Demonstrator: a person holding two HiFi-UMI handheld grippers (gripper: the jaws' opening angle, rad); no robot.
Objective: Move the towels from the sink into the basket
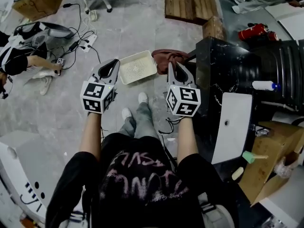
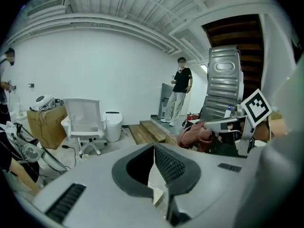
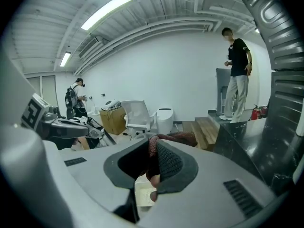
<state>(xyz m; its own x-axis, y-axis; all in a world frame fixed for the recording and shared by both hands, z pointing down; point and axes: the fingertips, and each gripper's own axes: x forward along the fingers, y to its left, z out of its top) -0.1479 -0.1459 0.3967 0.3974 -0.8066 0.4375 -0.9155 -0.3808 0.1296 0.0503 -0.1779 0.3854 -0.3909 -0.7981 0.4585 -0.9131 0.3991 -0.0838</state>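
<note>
A brown-red towel [image 1: 166, 57] hangs bunched from my right gripper [image 1: 174, 65], which is shut on it just above the floor, left of the black counter [image 1: 223, 65]. In the right gripper view the towel [image 3: 183, 137] fills the gap between the closed jaws of the right gripper [image 3: 151, 152]. The white perforated basket [image 1: 137, 66] sits on the floor between both grippers, and shows below the jaws as the basket [image 3: 142, 194]. My left gripper [image 1: 113, 64] hovers at the basket's left edge; its jaws [image 2: 154, 147] meet with nothing between them. The white sink [image 1: 232, 127] lies in the counter to my right.
A person sits on the floor at left [image 1: 19, 56] beside cables and a power strip [image 1: 88, 39]. A wooden pallet [image 1: 190, 1] lies beyond the basket. A fire extinguisher [image 1: 251, 31], a white bottle [image 1: 263, 85] and a cardboard box [image 1: 270, 151] surround the counter. Another person [image 2: 179, 96] stands farther off.
</note>
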